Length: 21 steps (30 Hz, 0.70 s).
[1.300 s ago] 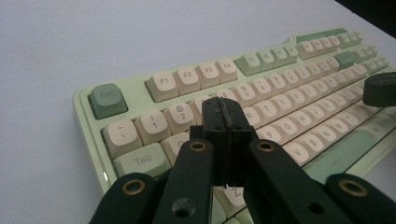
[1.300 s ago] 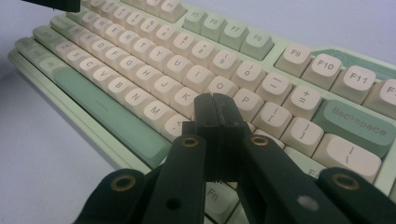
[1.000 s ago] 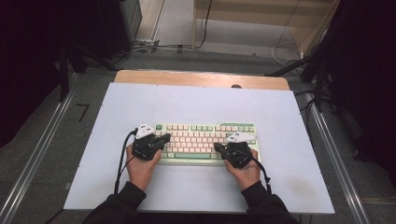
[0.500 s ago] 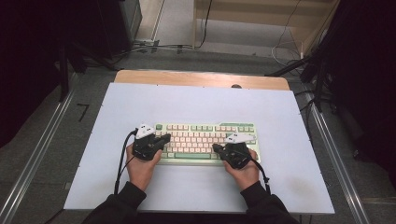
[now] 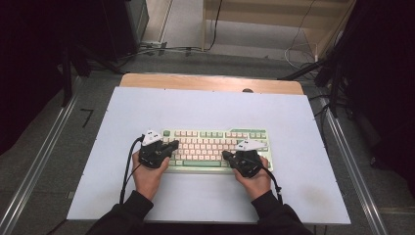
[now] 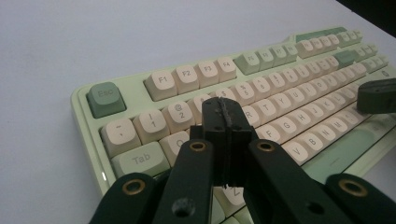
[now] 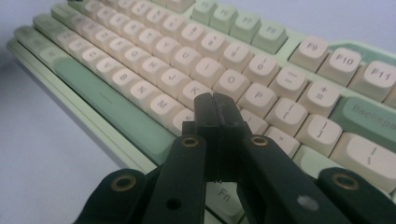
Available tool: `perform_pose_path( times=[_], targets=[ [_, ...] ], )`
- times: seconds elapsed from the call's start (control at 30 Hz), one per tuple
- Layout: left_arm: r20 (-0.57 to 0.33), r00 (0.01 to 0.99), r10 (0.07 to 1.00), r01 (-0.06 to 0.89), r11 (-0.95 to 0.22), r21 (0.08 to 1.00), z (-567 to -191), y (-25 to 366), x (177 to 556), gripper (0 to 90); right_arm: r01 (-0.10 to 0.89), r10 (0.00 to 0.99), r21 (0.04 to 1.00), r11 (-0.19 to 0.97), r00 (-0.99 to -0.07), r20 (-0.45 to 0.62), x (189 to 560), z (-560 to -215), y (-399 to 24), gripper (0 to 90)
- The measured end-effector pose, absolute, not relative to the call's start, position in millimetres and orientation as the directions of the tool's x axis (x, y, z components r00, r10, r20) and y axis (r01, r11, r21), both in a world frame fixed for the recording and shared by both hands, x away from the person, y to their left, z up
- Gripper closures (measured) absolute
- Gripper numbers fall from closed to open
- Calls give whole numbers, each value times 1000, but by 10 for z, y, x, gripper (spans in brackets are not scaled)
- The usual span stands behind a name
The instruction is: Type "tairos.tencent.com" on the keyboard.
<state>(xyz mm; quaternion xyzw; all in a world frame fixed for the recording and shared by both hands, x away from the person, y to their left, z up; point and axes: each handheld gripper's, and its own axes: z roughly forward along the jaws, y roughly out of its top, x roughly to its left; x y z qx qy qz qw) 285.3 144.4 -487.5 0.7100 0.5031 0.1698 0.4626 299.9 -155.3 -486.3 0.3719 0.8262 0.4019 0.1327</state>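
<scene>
meanwhile, at a pale blue tabletop point(image 5: 205, 105), a person poises two handheld grippers over a green-and-cream mechanical keyboard point(image 5: 215, 142) that lies near the front edge, midway between the left and right edges. the left gripper point(image 5: 172, 145) hangs over the keyboard's left end and the right gripper point(image 5: 226, 155) over its right half, each with its jaws pressed together and pinching nothing. in the left gripper view the closed tip point(image 6: 223, 112) sits above the number and letter rows near the tab key point(image 6: 140, 160); in the right gripper view the closed tip point(image 7: 215, 108) hovers near the k and l keys, just beyond the green spacebar point(image 7: 112, 105). whether either tip actually touches a keycap cannot be told. the work looks to be key pressing with shut jaws, and it appears to be at an early or middle stage: no key is visibly depressed, so the pressing itself seems yet to come. the keyboard's long axis runs parallel to the front edge, its function row toward the far edge and its spacebar toward the person.
</scene>
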Motion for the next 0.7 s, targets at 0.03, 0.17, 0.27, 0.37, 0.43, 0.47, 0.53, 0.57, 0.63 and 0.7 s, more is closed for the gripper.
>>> perform_pose_path(
  times=[0.03, 0.17, 0.27, 0.37, 0.43, 0.47, 0.53, 0.57, 0.63, 0.7],
  targets=[
    [-225, 436, 871, 557, -65, 828, -4874, 1445, 2853, 900, 504, 721, 767, 396, -688, 80, 2998, -4841, -1556, 876],
    [-227, 438, 870, 558, -65, 827, -4877, 1436, 2853, 900, 501, 724, 777, 381, -684, 86, 3004, -4800, -1578, 876],
    [-228, 440, 869, 560, -66, 826, -4878, 1431, 2853, 900, 502, 729, 780, 374, -679, 88, 3015, -4789, -1597, 876],
    [-227, 440, 869, 560, -68, 826, -4880, 1431, 2854, 900, 502, 731, 781, 370, -677, 89, 3022, -4784, -1603, 876],
    [-229, 439, 869, 560, -65, 826, -4877, 1430, 2852, 900, 503, 732, 781, 369, -675, 89, 3031, -4783, -1612, 876],
    [-230, 439, 868, 560, -65, 826, -4877, 1430, 2852, 900, 505, 733, 781, 368, -674, 90, 3033, -4783, -1615, 876],
    [-230, 440, 868, 560, -65, 826, -4878, 1430, 2853, 900, 505, 733, 781, 367, -674, 92, 3035, -4783, -1616, 876],
    [-230, 440, 868, 561, -65, 826, -4878, 1429, 2853, 900, 504, 733, 782, 367, -674, 91, 3037, -4782, -1616, 876],
    [-232, 440, 867, 560, -63, 826, -4880, 1429, 2855, 900, 504, 733, 783, 365, -674, 92, 3038, -4777, -1617, 876],
    [-234, 440, 867, 560, -62, 826, -4879, 1430, 2857, 900, 504, 733, 783, 365, -674, 92, 3040, -4774, -1620, 876]
  ],
)
